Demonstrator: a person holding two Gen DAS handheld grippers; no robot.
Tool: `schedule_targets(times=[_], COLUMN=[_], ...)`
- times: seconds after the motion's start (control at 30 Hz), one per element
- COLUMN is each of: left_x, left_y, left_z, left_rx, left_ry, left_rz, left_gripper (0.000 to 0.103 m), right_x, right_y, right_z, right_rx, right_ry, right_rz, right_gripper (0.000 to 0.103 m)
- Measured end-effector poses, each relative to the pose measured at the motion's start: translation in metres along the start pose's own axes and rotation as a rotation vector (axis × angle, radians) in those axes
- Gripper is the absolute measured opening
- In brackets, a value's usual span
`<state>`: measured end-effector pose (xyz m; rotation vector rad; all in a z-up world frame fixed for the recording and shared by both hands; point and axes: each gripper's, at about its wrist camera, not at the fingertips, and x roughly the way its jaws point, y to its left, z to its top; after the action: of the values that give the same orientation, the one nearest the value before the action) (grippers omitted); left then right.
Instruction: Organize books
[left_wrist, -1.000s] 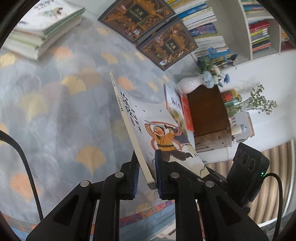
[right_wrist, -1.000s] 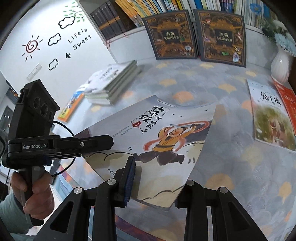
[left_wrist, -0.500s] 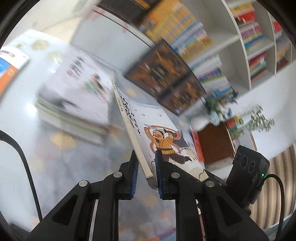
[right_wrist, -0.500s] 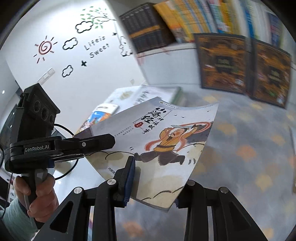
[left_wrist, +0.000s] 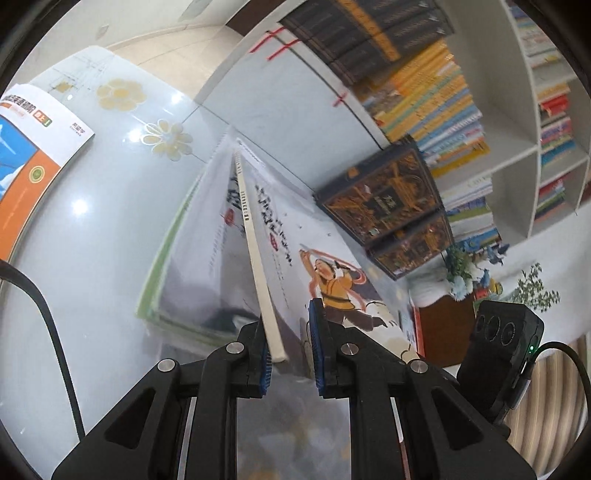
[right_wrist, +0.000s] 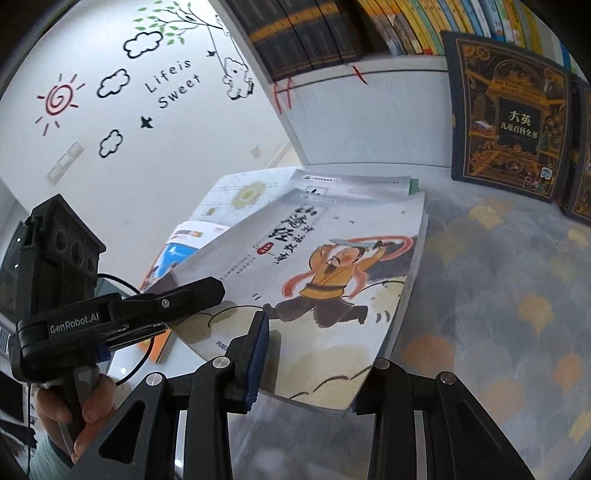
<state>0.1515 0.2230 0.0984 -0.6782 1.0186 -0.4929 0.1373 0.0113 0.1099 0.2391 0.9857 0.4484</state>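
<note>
A thin picture book (left_wrist: 317, 266) with a running man in an orange tunic on its cover lies on top of a stack of books (left_wrist: 177, 280). It also shows in the right wrist view (right_wrist: 321, 280). My left gripper (left_wrist: 290, 347) has opened a little around the book's spine corner, with a gap at the right pad. It also shows in the right wrist view (right_wrist: 173, 299). My right gripper (right_wrist: 310, 354) is open, its fingers either side of the book's near edge.
An orange and blue book (left_wrist: 26, 173) lies at the table's left end. Two dark ornate books (right_wrist: 506, 114) lean on the bookshelf (left_wrist: 443, 92) behind. A patterned cloth (right_wrist: 498, 295) covers the table to the right. A vase of blue flowers (left_wrist: 465, 273) stands at the far right.
Both grippers carried the picture book left across the table and set it on the stack. My left gripper's jaws have parted from the spine.
</note>
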Motion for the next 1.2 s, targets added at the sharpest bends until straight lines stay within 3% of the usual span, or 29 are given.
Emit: schedule_targets(times=[0.27,0.53,0.77,0.87,0.93,1.1,1.2], left_x=[0.006,-0.016,-0.041,-0.046,-0.046,-0.031,-0.016], left_y=[0.029,0.055,0.041,0.027,0.015,-0.024,-0.051], left_z=[0.022,0.007,-0.017,-0.031,-0.041,-0.069,-0.088], left_rx=[-0.054,-0.116,-0.106,-0.083,-0.061,0.024,0.067], left_ry=[-0.011,-0.042,-0.057,-0.046,-0.034,0.019,0.063], left_rz=[0.023,0.070,0.101,0.105,0.107,0.128,0.124], left_gripper=[0.013,0.013,0.017,0.017,0.020,0.025,0.025], right_x=[0.038,0.053,0.035,0.013,0.003,-0.031,-0.067], right_y=[-0.018,-0.019,-0.025,-0.032,-0.040,-0.088,-0.128], right_z=[0.022,0.016,-0.002,-0.028,-0.050,-0.129,-0.176], right_rx=[0.097,0.095,0.133,0.155,0.164,0.243,0.342], right_ry=[0.054,0.094,0.108,0.113,0.142,0.215,0.209], right_rz=[0.000,-0.006,0.024,0.038,0.010,-0.063,-0.094], right_gripper=[0.034,0.035,0.051,0.053,0.060,0.063,0.063])
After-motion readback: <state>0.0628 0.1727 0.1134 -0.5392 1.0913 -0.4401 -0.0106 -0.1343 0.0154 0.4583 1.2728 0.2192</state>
